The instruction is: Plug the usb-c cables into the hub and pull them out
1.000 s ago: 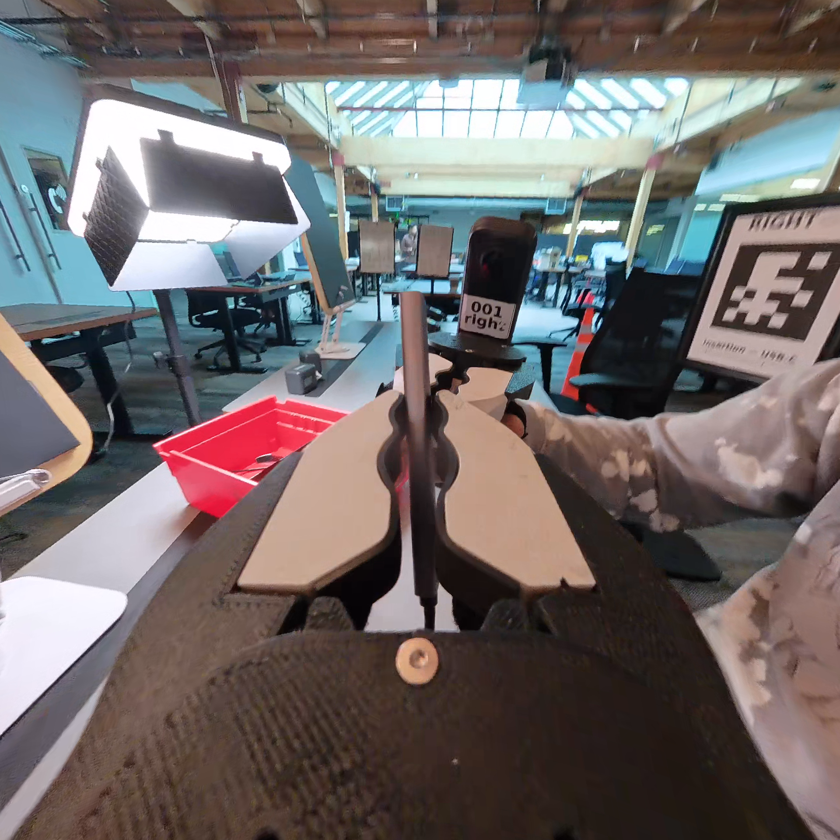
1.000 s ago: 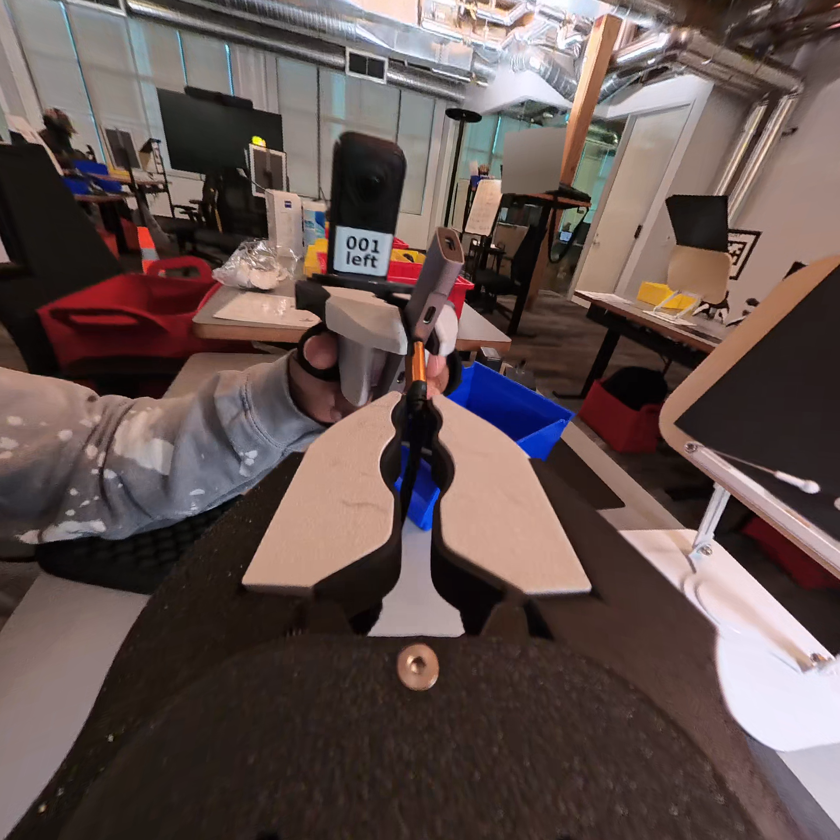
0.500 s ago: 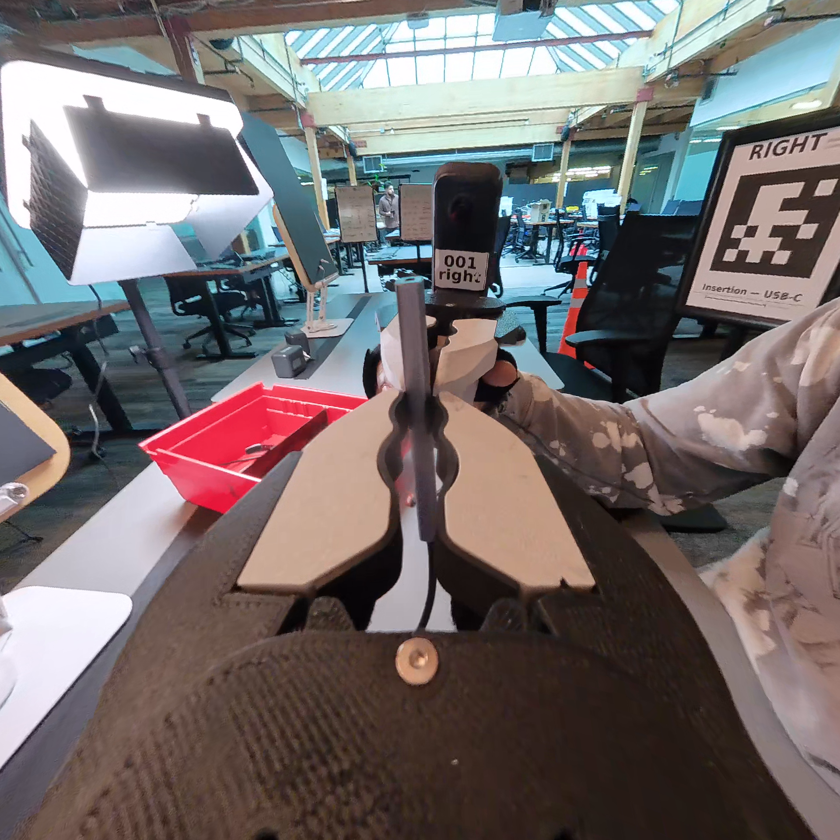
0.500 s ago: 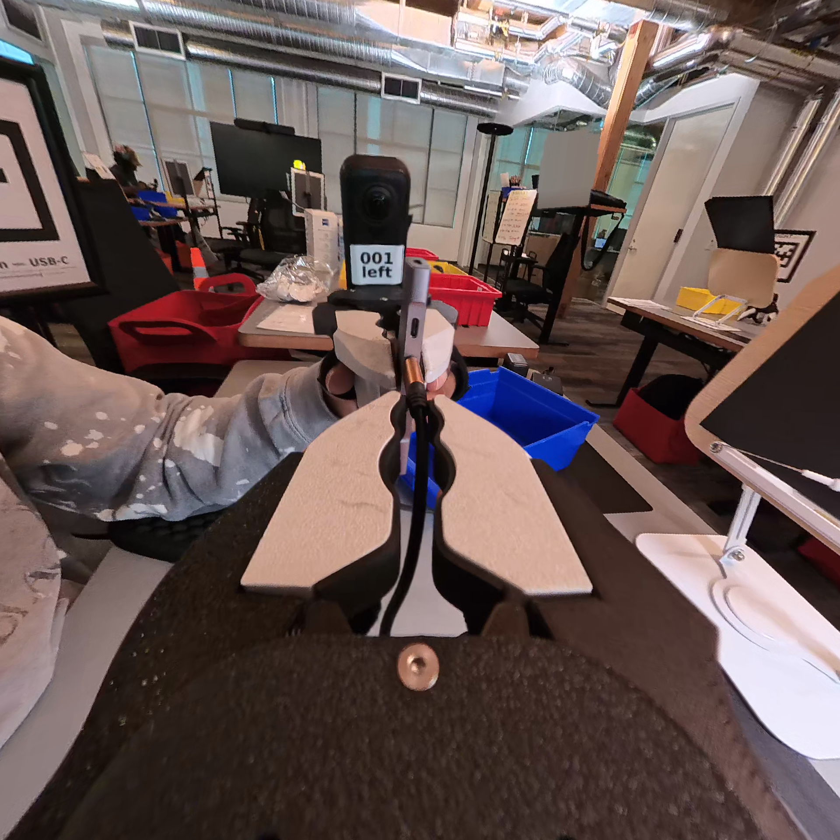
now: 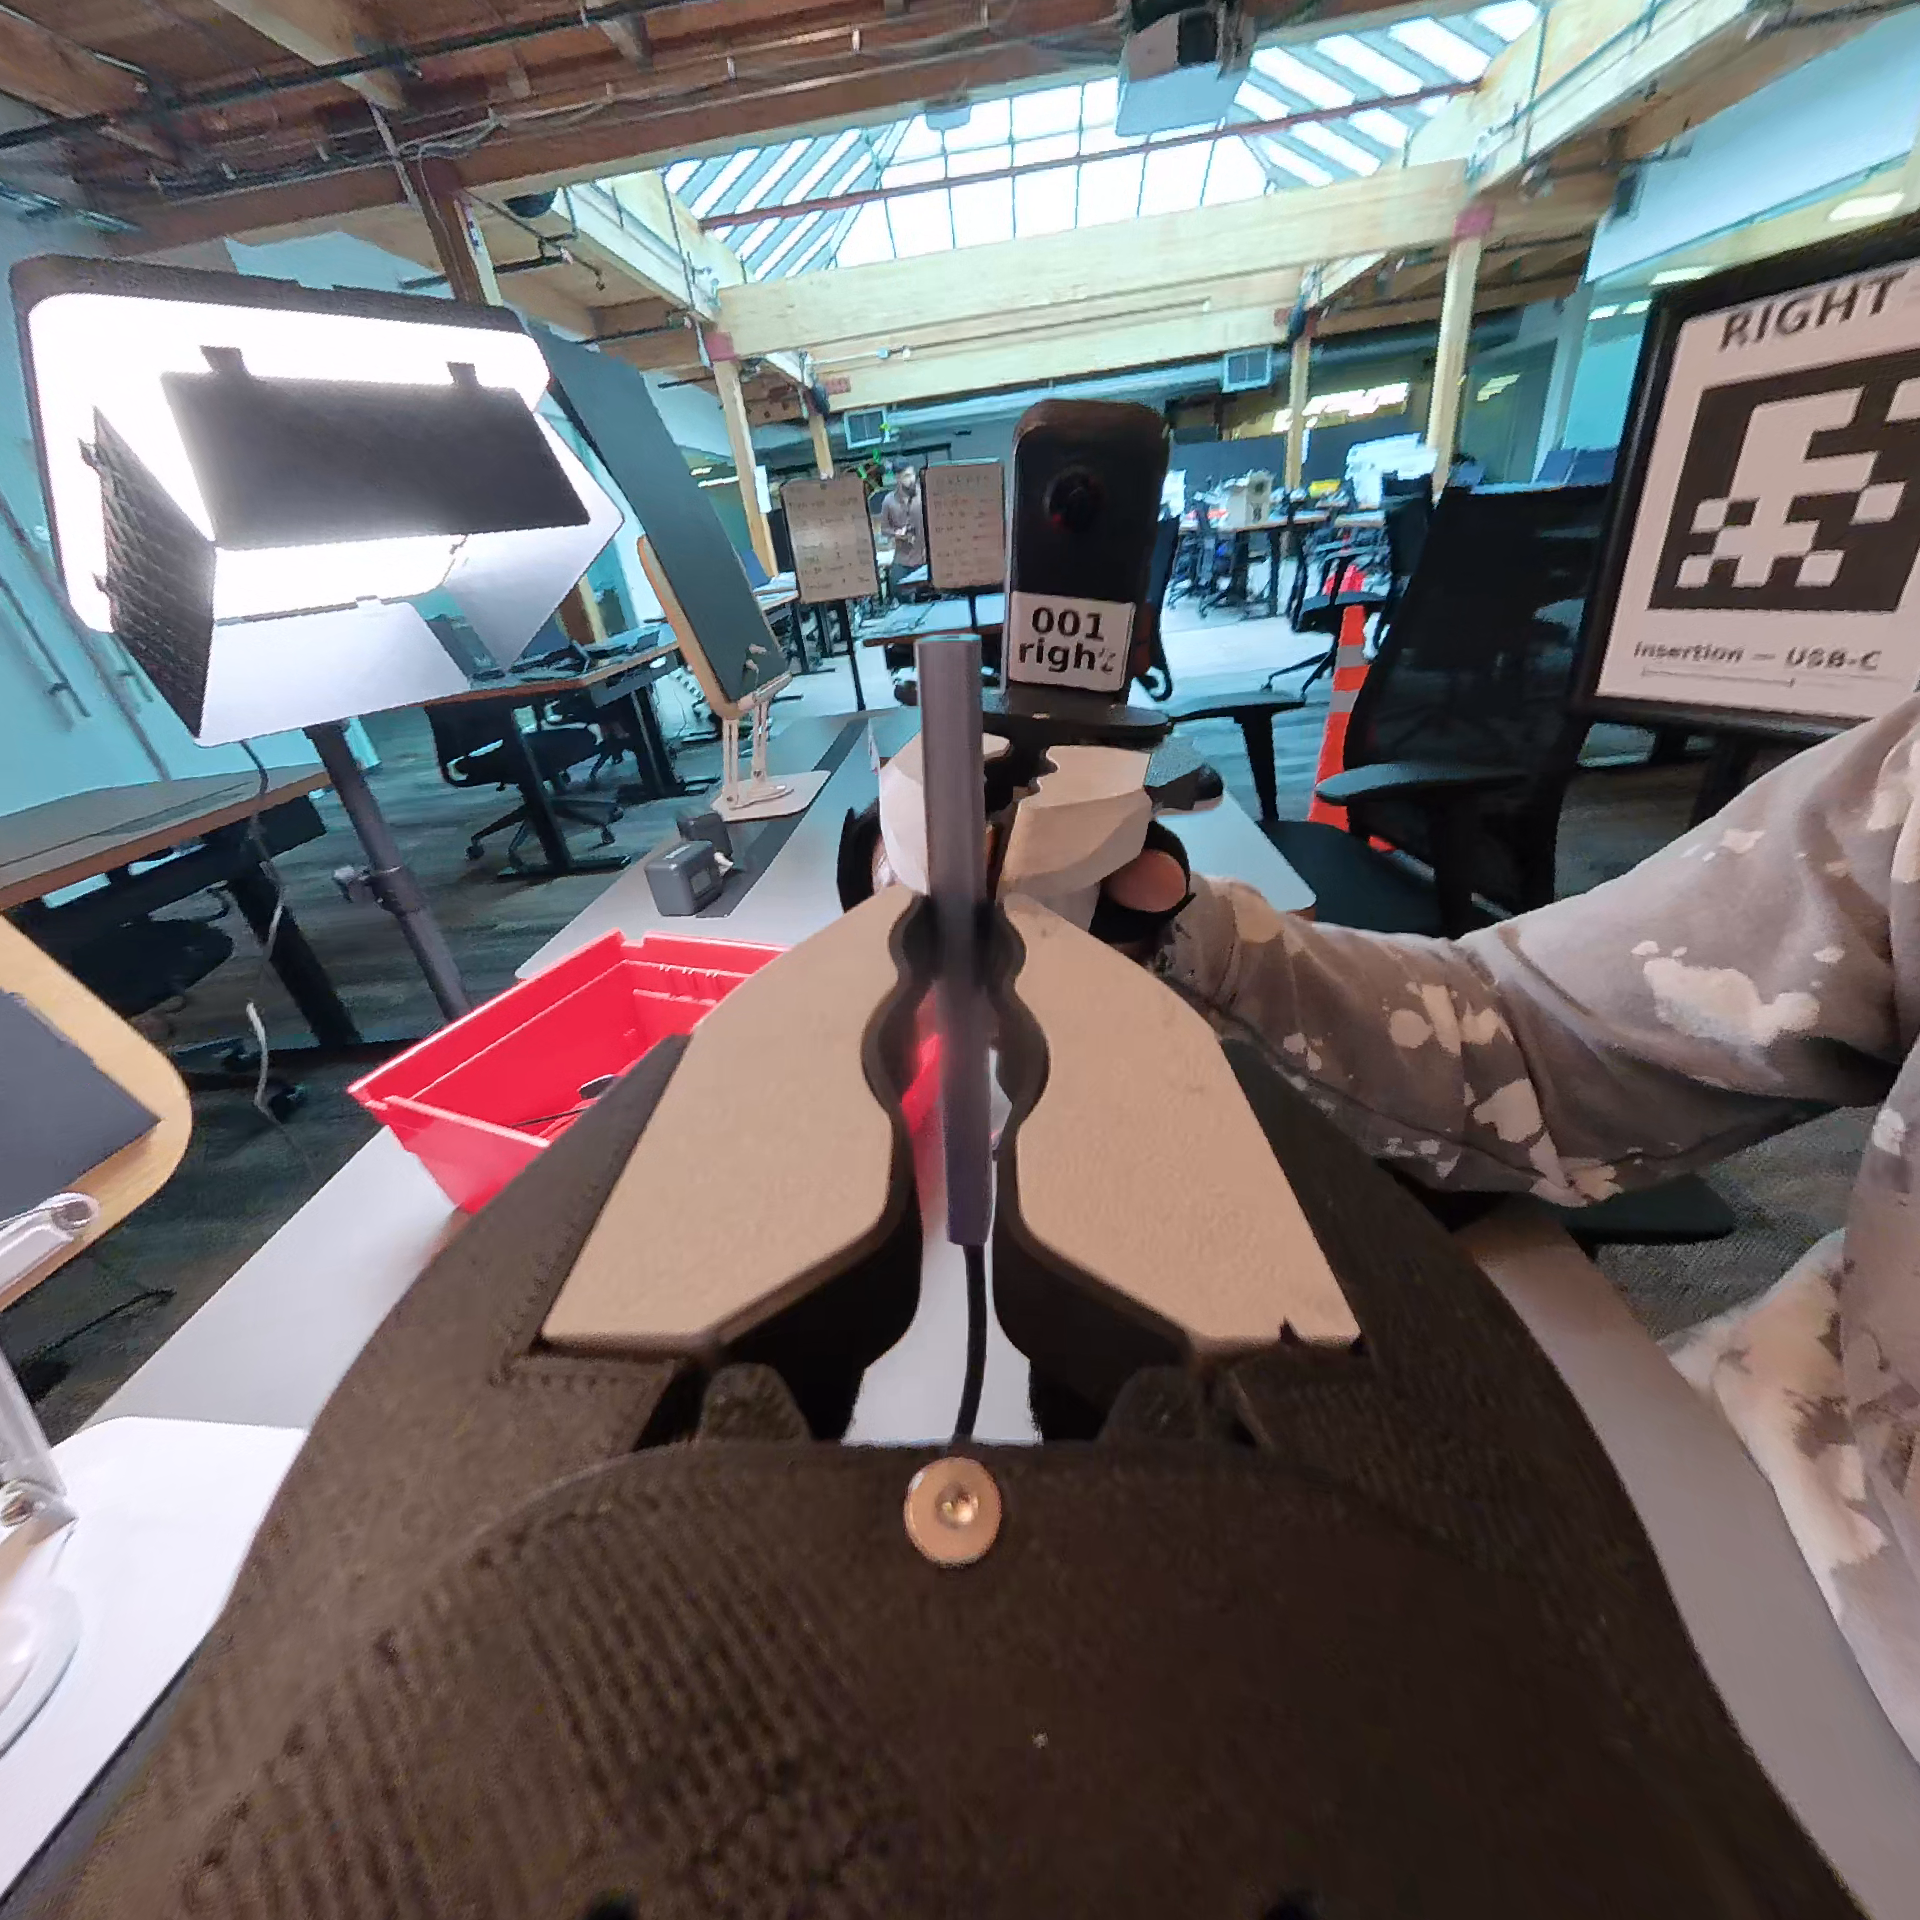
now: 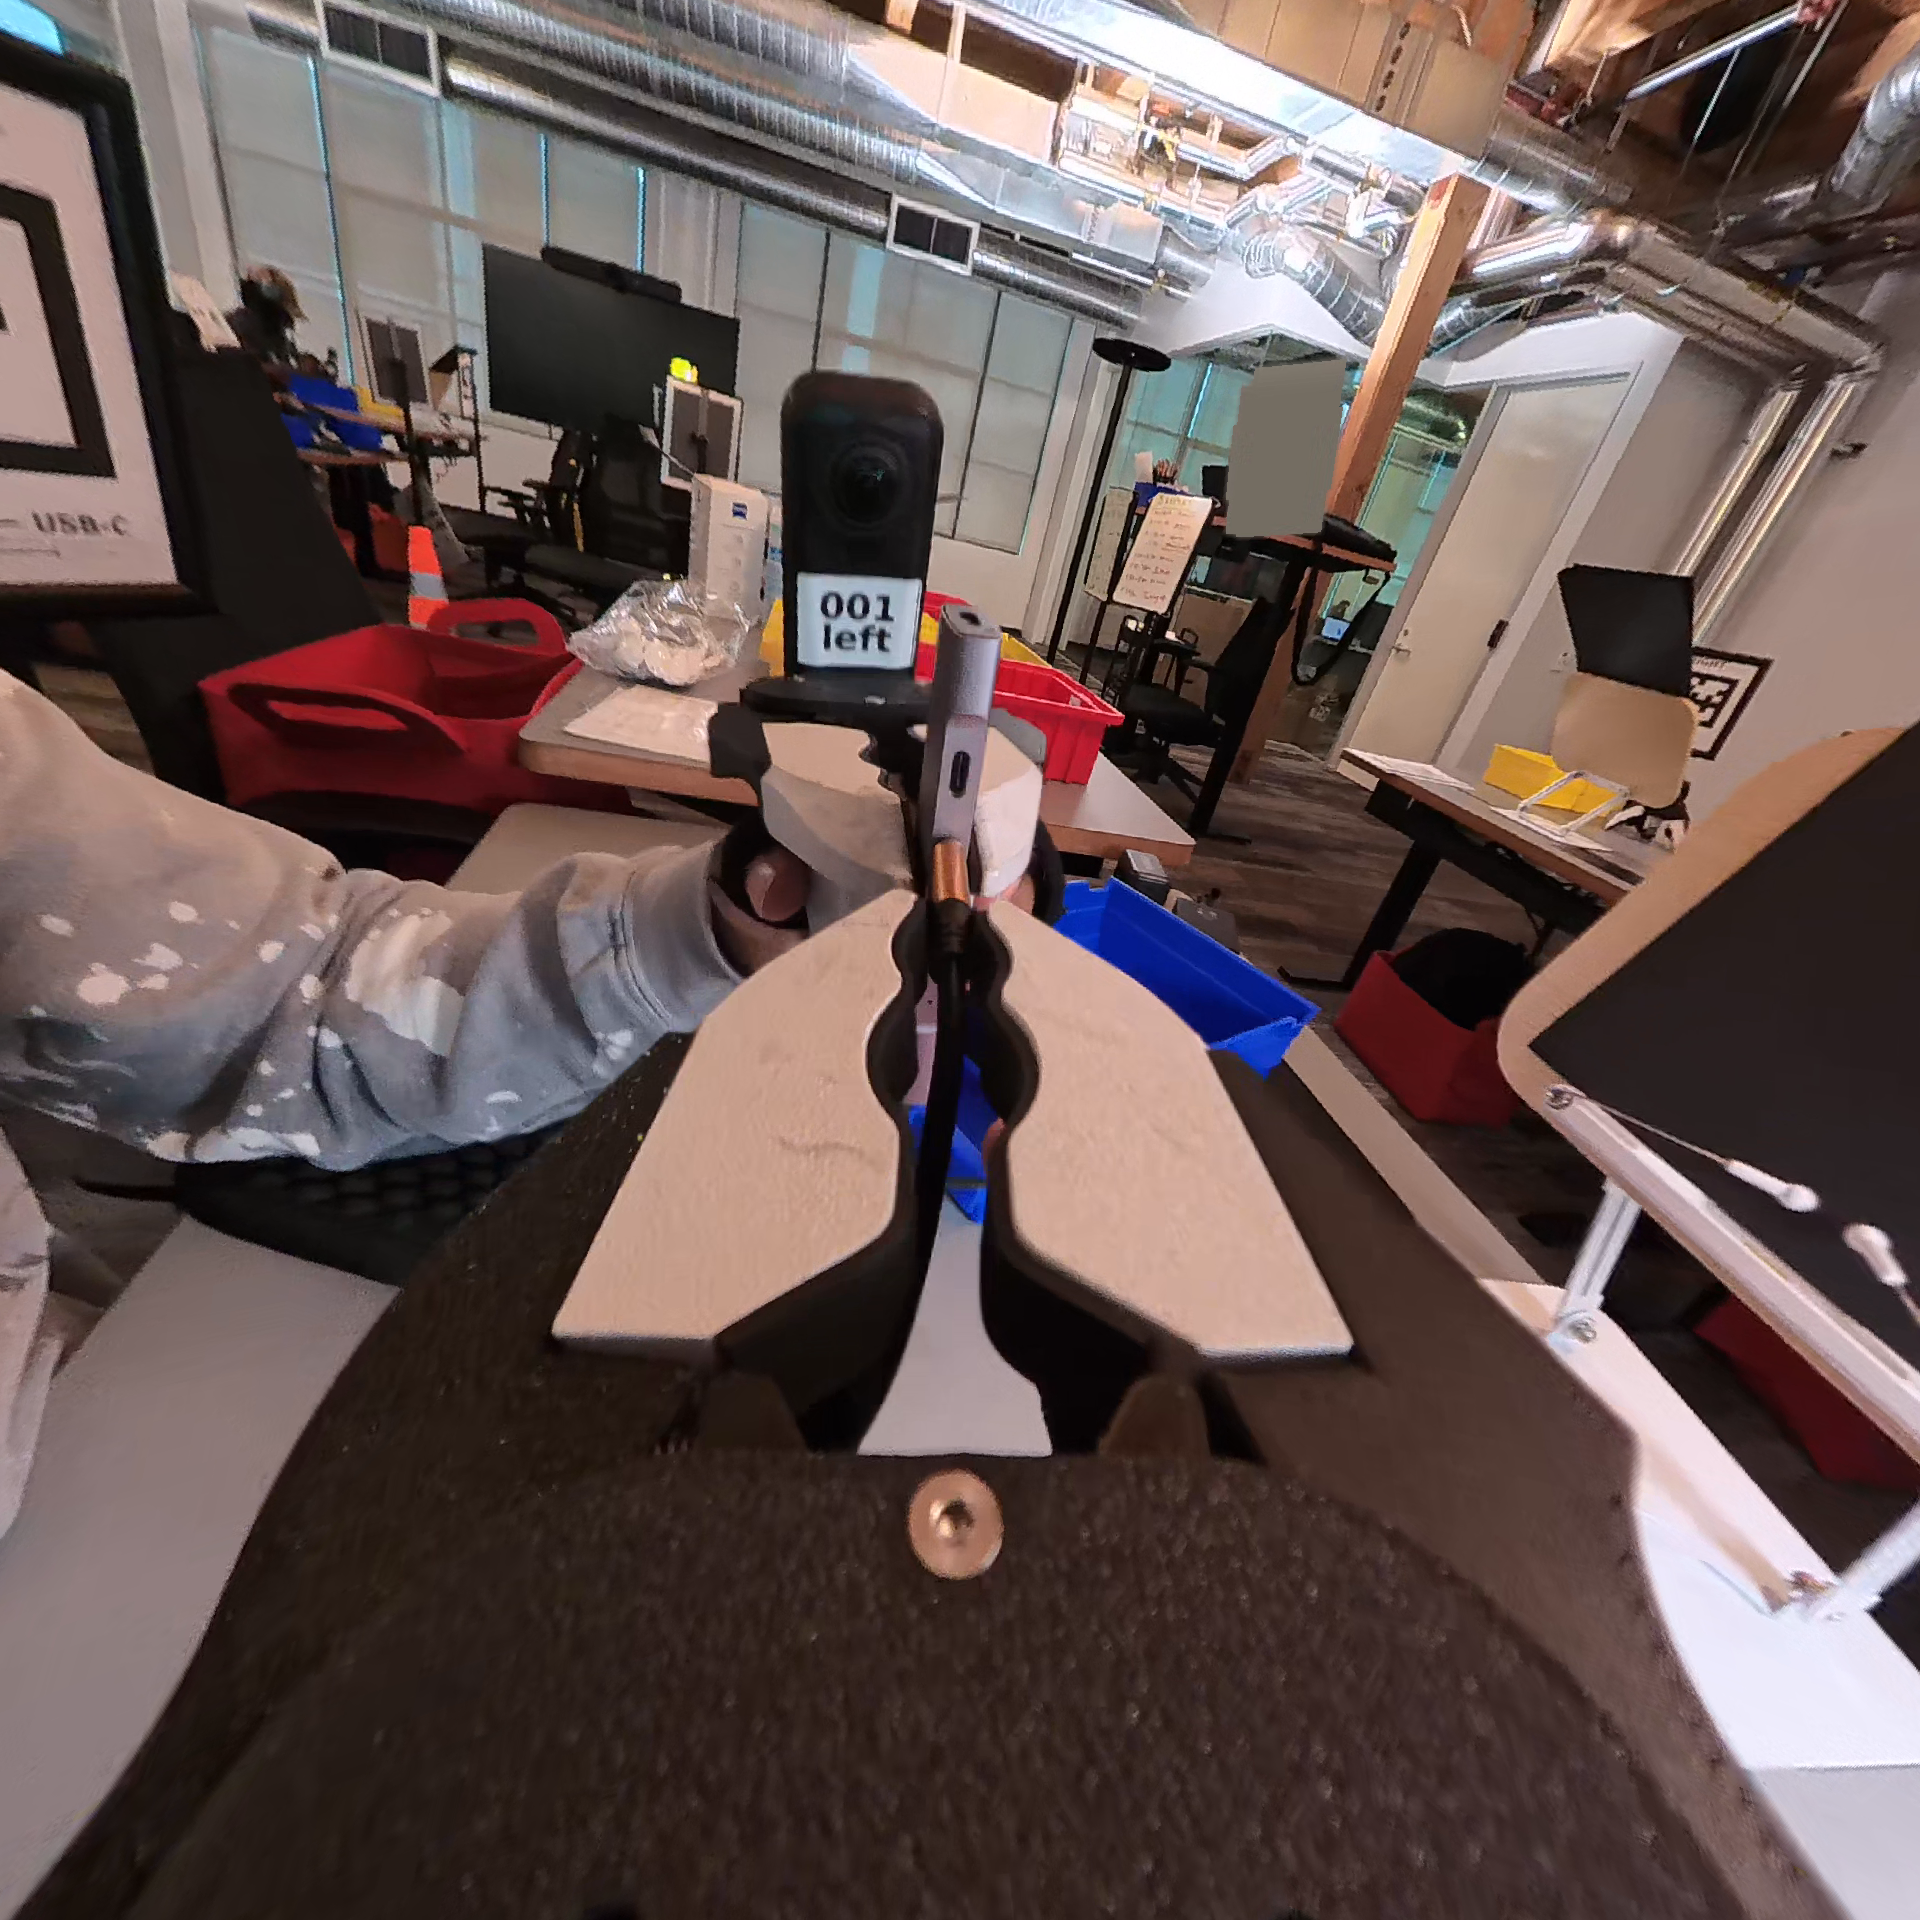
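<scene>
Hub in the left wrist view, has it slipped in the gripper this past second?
Yes. The hub slid forward through the left gripper; its cable end now sits farther from the rivet.

A skylight (image 5: 1039, 166) is brightening timber beams, a studio light panel (image 5: 301, 499) is glowing, and office chairs (image 5: 1455, 665) are standing among desks (image 6: 1496, 821)

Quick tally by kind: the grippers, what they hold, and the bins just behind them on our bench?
Grippers: 2, left gripper and right gripper
Hubs: 1, grey hub in the left
Cables: 1, USB-C cable in the right
Bins: 2, red bin and blue bin
Total: 6
</scene>
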